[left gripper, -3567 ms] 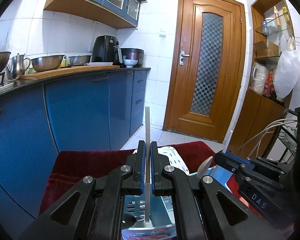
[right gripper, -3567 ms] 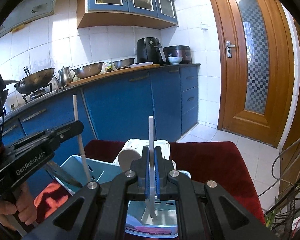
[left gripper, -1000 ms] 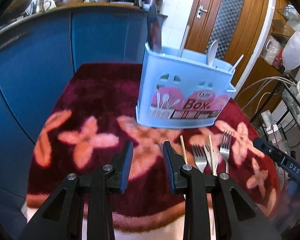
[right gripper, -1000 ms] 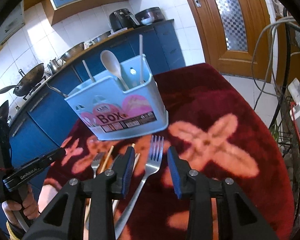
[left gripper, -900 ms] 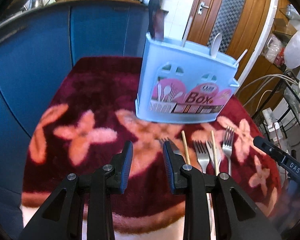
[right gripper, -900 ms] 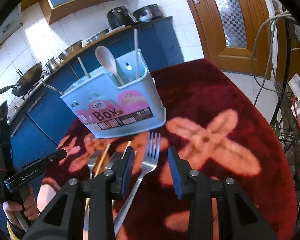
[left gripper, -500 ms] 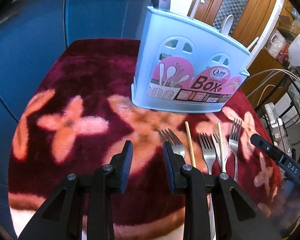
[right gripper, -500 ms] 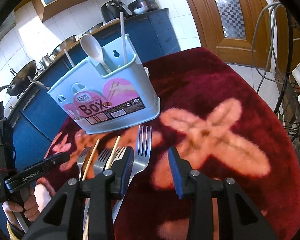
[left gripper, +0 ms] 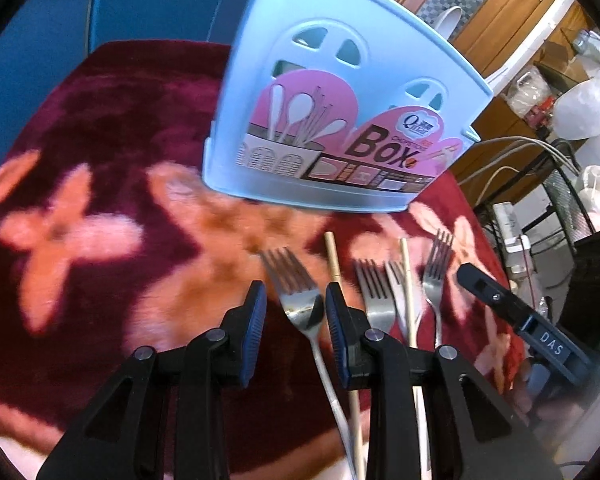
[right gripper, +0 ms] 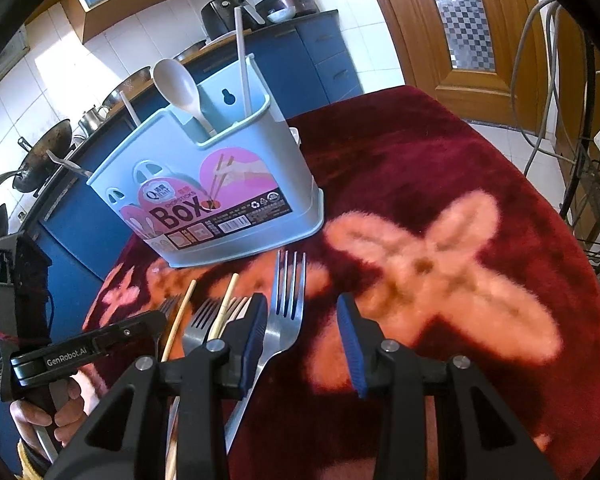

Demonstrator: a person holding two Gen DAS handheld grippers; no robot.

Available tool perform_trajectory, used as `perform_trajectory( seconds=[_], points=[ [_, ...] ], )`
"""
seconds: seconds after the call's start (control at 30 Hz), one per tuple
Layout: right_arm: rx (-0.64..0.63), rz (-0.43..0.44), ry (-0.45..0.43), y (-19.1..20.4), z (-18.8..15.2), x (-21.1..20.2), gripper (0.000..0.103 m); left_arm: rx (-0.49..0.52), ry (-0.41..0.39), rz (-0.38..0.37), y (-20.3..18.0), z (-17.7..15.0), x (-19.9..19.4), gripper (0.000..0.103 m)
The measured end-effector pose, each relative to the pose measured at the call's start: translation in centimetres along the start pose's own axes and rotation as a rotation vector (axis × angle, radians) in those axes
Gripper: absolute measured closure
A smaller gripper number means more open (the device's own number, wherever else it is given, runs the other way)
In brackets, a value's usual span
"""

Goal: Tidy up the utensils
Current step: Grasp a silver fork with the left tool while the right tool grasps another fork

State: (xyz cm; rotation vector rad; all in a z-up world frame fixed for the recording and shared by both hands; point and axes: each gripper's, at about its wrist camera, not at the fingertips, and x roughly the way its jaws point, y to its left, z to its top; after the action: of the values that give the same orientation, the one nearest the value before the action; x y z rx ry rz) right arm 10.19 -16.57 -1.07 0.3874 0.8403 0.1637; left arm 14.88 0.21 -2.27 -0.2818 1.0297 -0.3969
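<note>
Left gripper (left gripper: 294,308) jaws closing around leftmost steel fork (left gripper: 300,300), pads not touching. Right gripper (right gripper: 302,320) parted over rightmost steel fork (right gripper: 286,312); bare maroon flowered cloth (right gripper: 440,184) to its right. Light-blue plastic utensil box (right gripper: 220,184) behind.

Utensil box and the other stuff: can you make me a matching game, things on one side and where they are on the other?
Things:
1. white spoon
2. leftmost fork
3. utensil box
4. wok

Places:
A. on the stove behind
B. standing in the box
C. upright on the red flowered cloth
D. lying between the left gripper jaws, which are closing

Pairs: 1-B, 2-D, 3-C, 4-A
</note>
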Motion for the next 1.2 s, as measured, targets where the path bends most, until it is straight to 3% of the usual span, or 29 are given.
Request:
perform_trajectory(
  seconds=[0.27,0.3,0.33,0.57,0.7,0.83,0.9,0.97,1.2],
  points=[
    [0.0,0.002,0.019,-0.2,0.0,0.9,0.064,0.013,0.002,-0.048,-0.7,0.3,1.0,0.081],
    [0.001,0.004,0.02,-0.2,0.0,1.0,0.064,0.016,0.002,-0.051,-0.8,0.3,1.1,0.093],
    [0.0,0.004,0.023,-0.3,0.1,1.1,0.064,0.016,0.007,-0.059,-0.9,0.3,1.3,0.099],
    [-0.016,0.014,0.039,0.1,0.5,2.0,0.064,0.055,0.002,-0.018,-2.0,0.1,1.9,0.099],
    [-0.003,0.03,0.049,0.0,0.9,2.8,0.064,0.016,0.012,-0.04,-1.7,0.5,2.4,0.099],
    [0.004,0.062,0.052,-0.1,1.2,3.0,0.083,0.011,0.004,-0.053,-1.2,0.6,2.0,0.099],
    [-0.008,0.062,0.041,0.1,1.1,2.7,0.085,0.023,-0.013,-0.064,-1.2,0.4,1.5,0.099],
    [-0.021,0.07,0.022,0.3,1.0,2.2,0.094,0.032,-0.032,-0.082,-1.3,0.3,0.8,0.1],
    [-0.097,0.055,-0.095,1.7,1.0,-1.0,0.099,0.075,-0.112,-0.124,-2.5,0.0,-2.1,0.101]
  ],
)
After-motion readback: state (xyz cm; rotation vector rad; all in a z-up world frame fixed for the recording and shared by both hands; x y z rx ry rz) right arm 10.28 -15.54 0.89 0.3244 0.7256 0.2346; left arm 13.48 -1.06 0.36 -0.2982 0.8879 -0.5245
